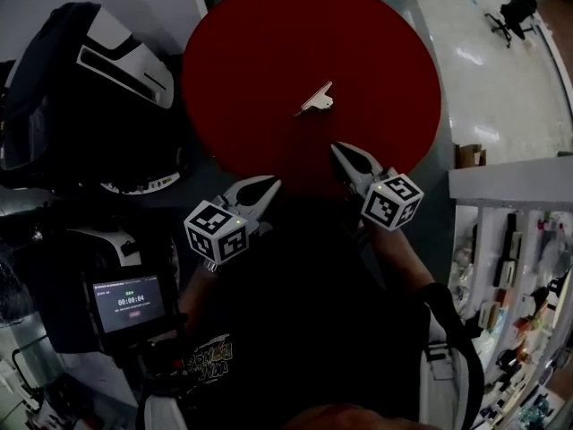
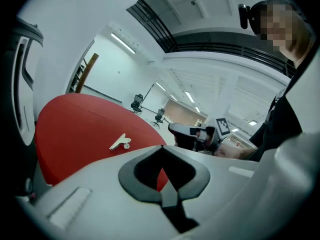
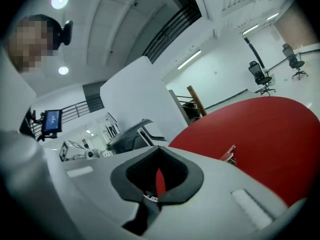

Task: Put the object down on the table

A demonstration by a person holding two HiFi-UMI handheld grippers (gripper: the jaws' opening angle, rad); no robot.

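– Red round bench [image 1: 269, 52], and on it a small cream-coloured clip [image 1: 316, 102]. Is either claw on it?
– No. The clip lies on the red top, ahead of the right claw [image 1: 337, 150] and a little to its left, near its tips but not touching them.
– And from the left claw [image 1: 272, 184]?
– Farther ahead and off to its right, well apart.
– How do the claws stand?
– Both are pressed together, tip against tip, with nothing pinched. Only the red top shows through the hollow behind the tips.
– Where do they hang?
– Side by side at the near rim of the bench. The right one reaches slightly farther in, and each has its marker cube toward the person.
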